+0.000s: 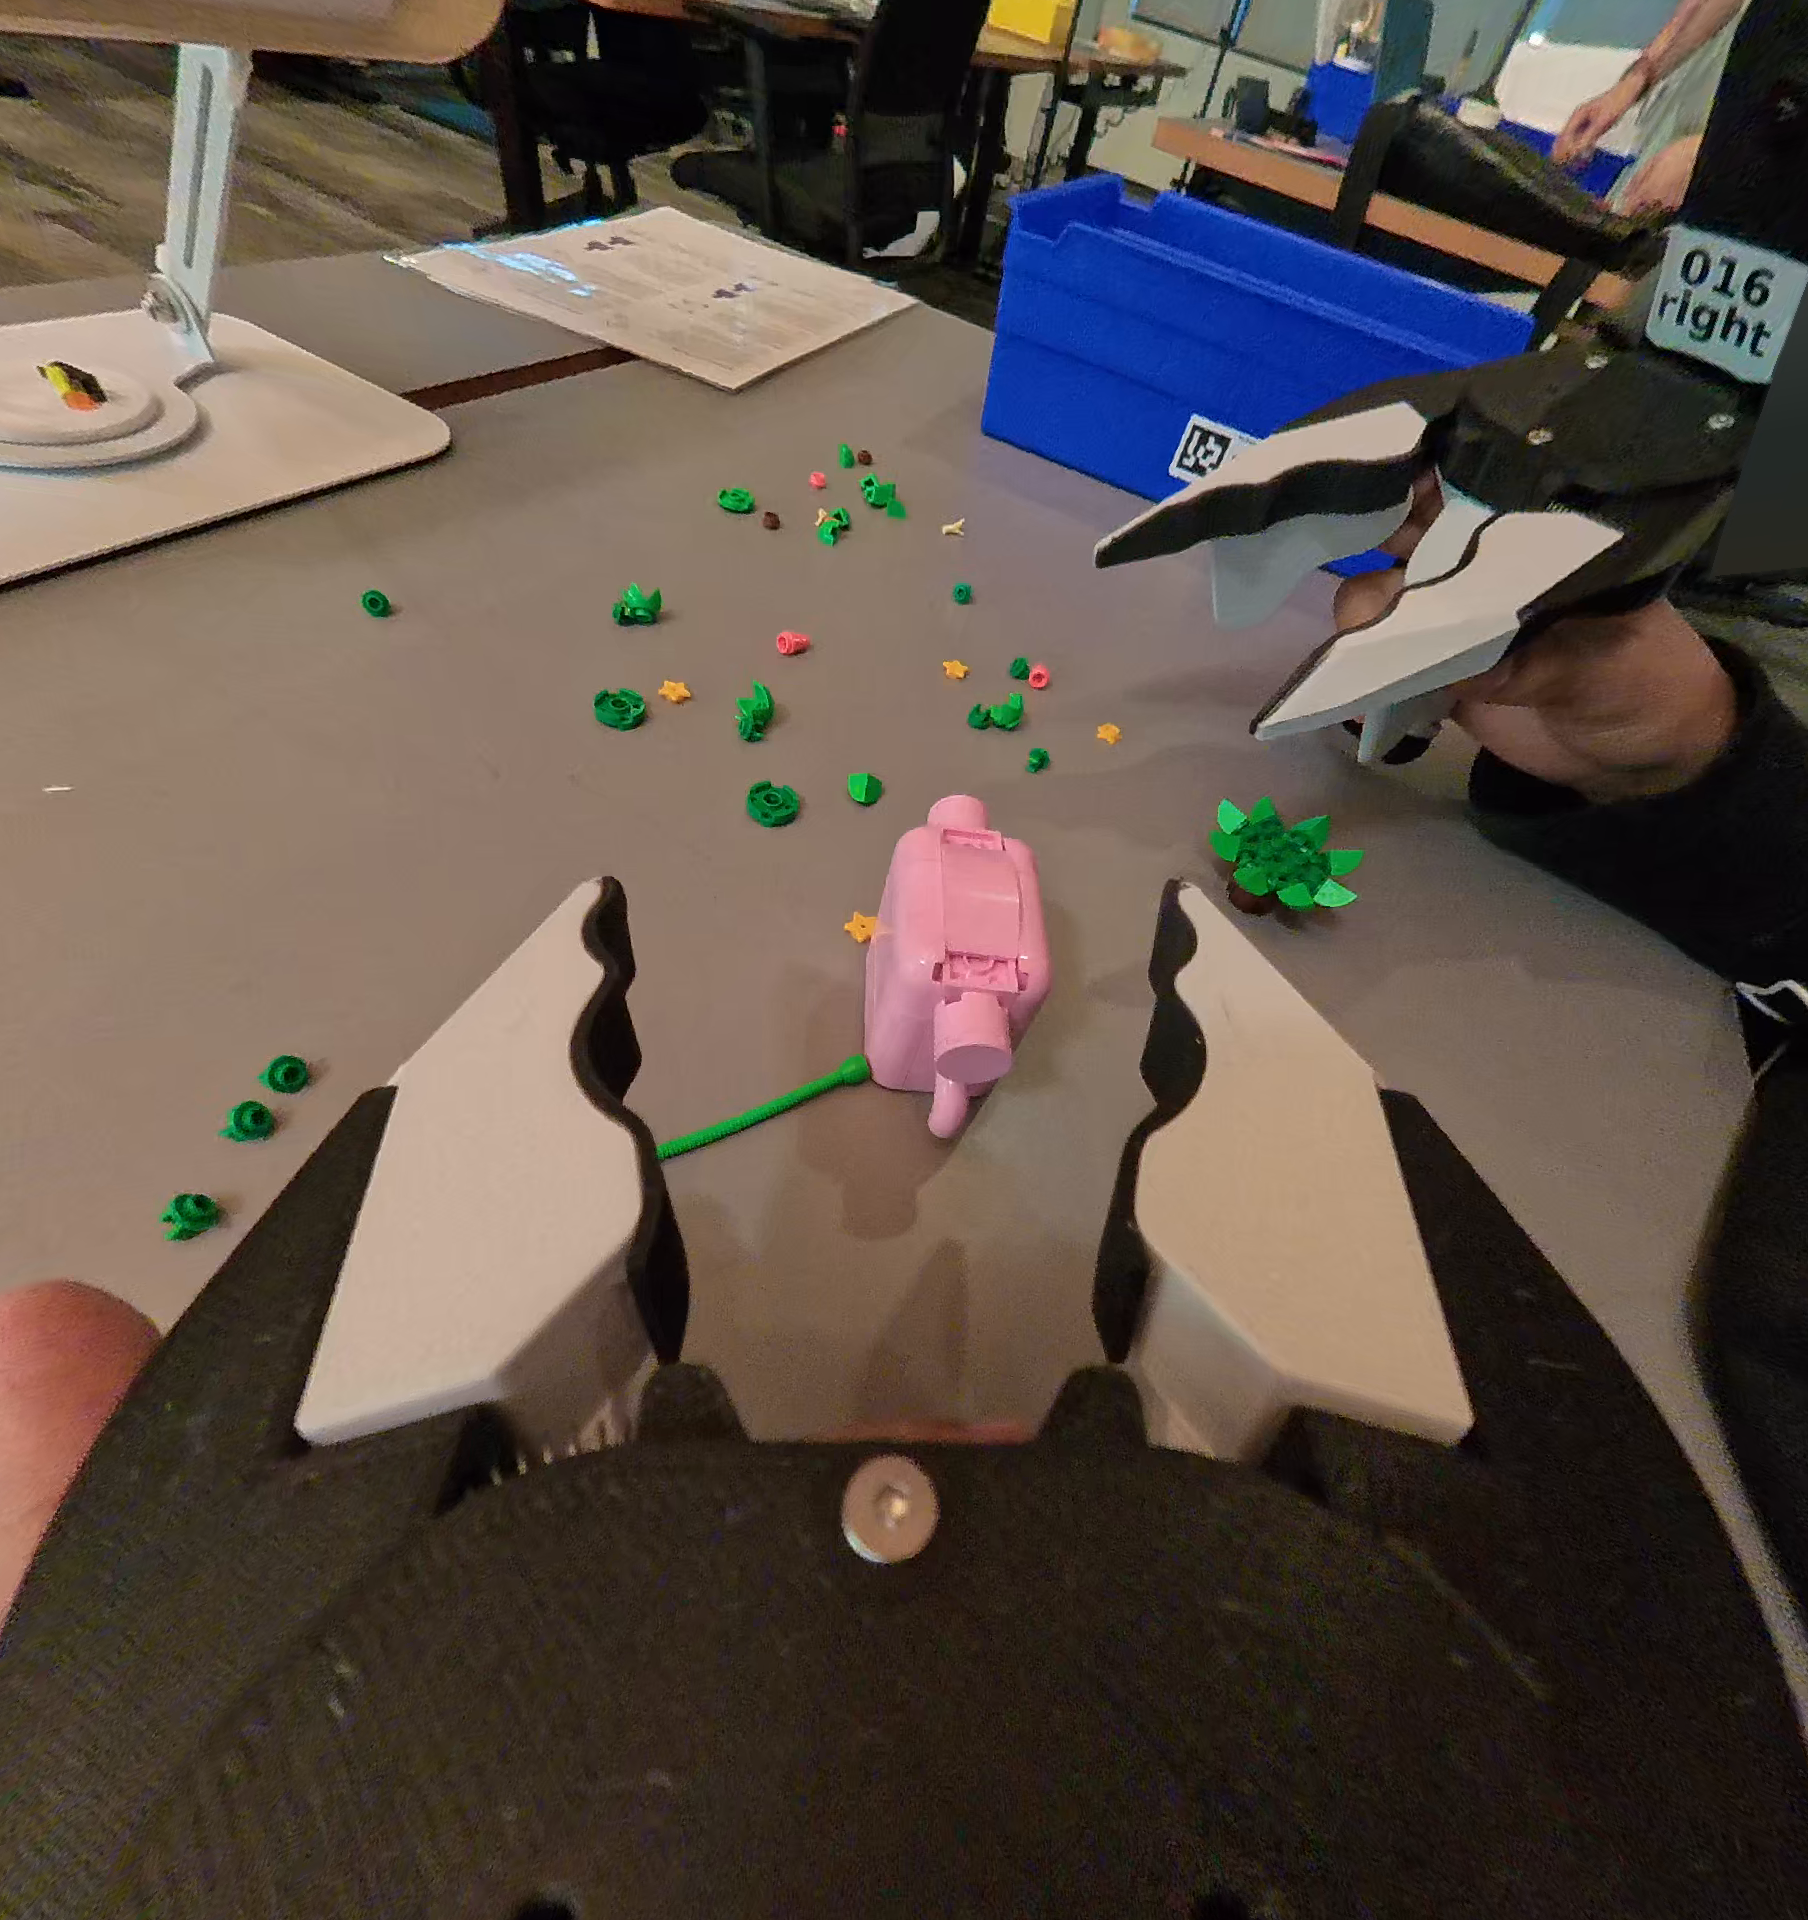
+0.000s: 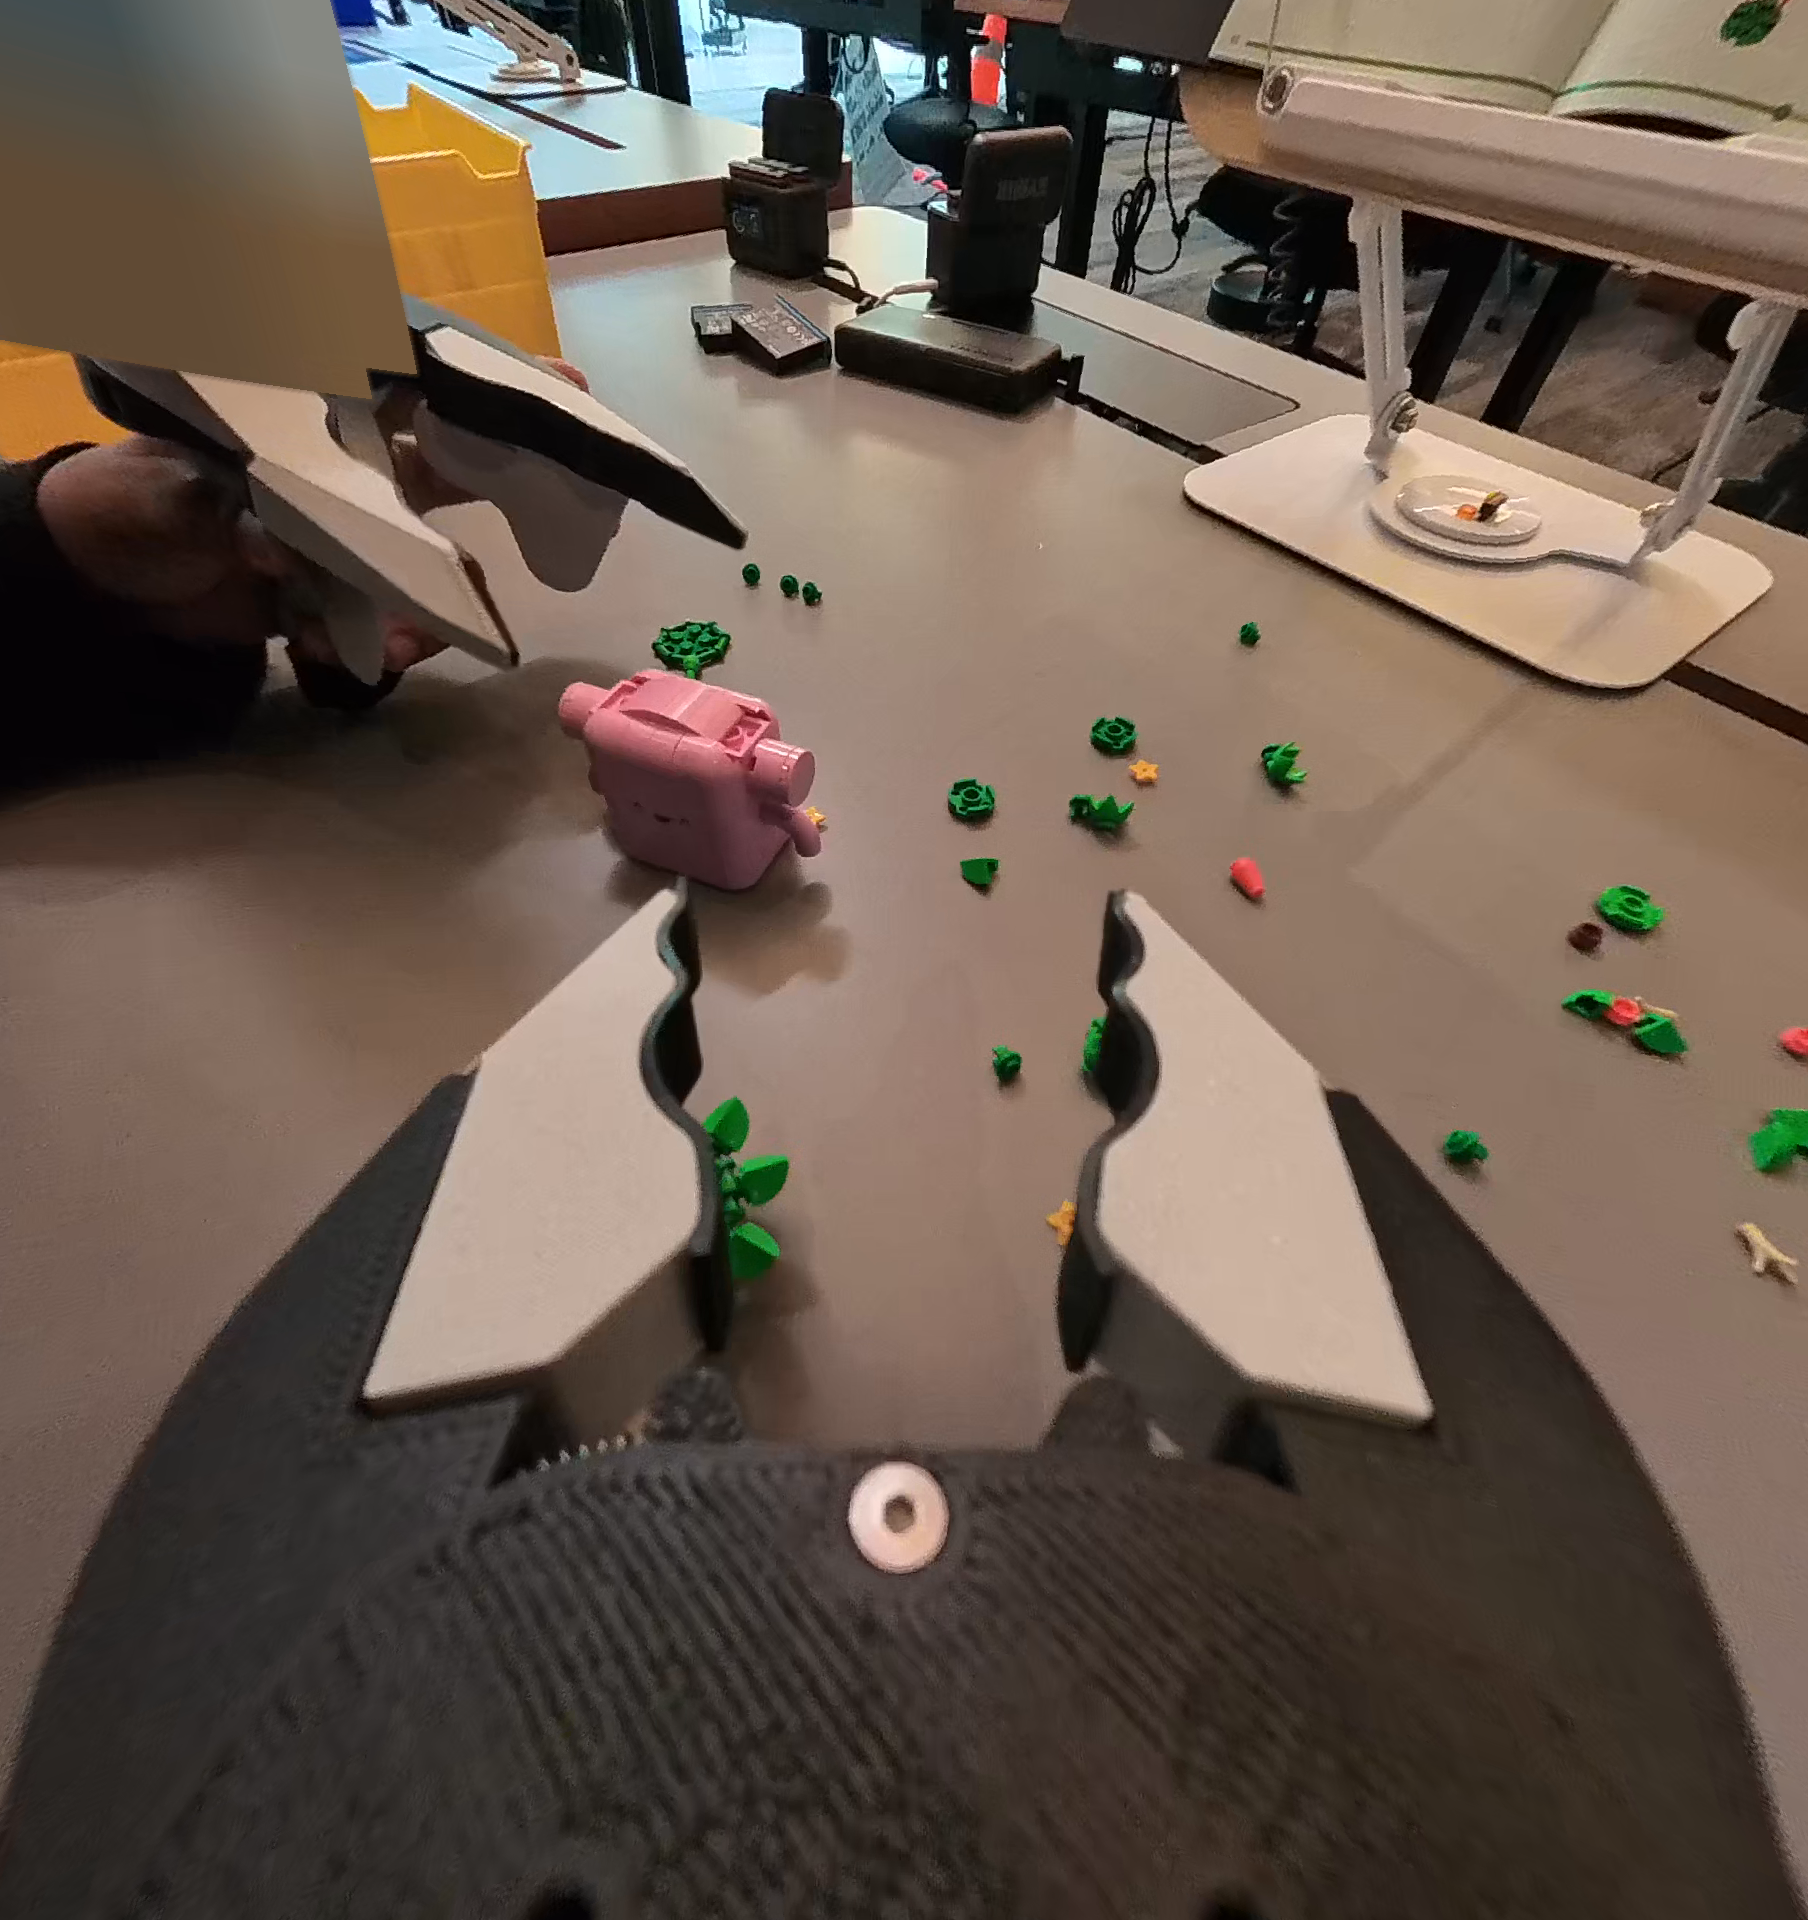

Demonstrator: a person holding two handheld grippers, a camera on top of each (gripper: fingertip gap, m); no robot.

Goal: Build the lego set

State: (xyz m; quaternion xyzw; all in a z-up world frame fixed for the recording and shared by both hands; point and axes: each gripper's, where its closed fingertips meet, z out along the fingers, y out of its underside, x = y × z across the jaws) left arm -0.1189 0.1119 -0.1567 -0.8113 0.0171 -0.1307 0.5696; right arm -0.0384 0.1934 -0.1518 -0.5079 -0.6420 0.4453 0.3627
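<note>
Your left gripper (image 1: pixel 889 904) and right gripper (image 2: pixel 895 914) gape empty. The pink blocky plastic Lego pot (image 1: pixel 957 961) lies mid-frame; nudge it and the thin green stem (image 1: pixel 760 1114) may detach.

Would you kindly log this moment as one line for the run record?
left tool: open, empty | right tool: open, empty | pink brick watering-can figure: on its side on grey table | loose green pieces: scattered

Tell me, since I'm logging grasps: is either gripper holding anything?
Nothing is held. The left gripper and right gripper are both open and empty above the table.
</note>
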